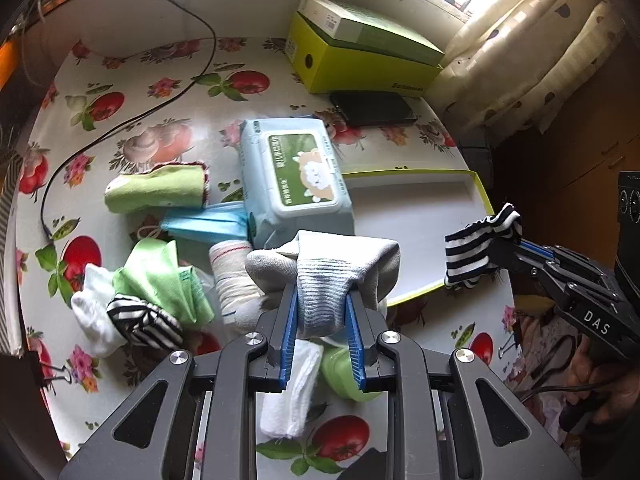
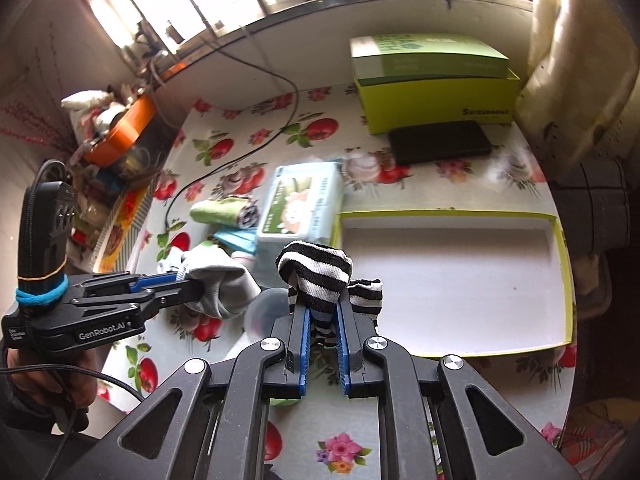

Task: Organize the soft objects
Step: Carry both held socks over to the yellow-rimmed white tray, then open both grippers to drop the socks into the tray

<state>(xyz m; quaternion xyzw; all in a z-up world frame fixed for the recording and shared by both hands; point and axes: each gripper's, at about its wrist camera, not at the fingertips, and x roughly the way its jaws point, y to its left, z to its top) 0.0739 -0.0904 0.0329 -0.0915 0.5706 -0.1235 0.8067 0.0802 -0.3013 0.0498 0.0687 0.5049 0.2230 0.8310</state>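
My left gripper [image 1: 322,294] is shut on a grey sock with a blue-striped cuff [image 1: 320,280], held above the pile of soft things. It also shows in the right wrist view [image 2: 188,280] with the grey sock [image 2: 224,288]. My right gripper [image 2: 322,308] is shut on a black-and-white striped sock [image 2: 316,276], held over the near left edge of the shallow white tray with a yellow-green rim [image 2: 452,276]. In the left wrist view the right gripper [image 1: 516,244] holds the striped sock [image 1: 476,252] over the tray's [image 1: 420,216] right edge.
On the floral tablecloth [image 1: 132,92] lie a wet-wipes pack [image 1: 296,176], a rolled green cloth [image 1: 156,190], a blue face mask [image 1: 204,224], a bandage roll [image 1: 232,276], green fabric [image 1: 160,276], white socks [image 1: 96,316] and another striped sock [image 1: 140,320]. Green boxes [image 1: 360,48] and a black device [image 1: 372,108] stand at the back.
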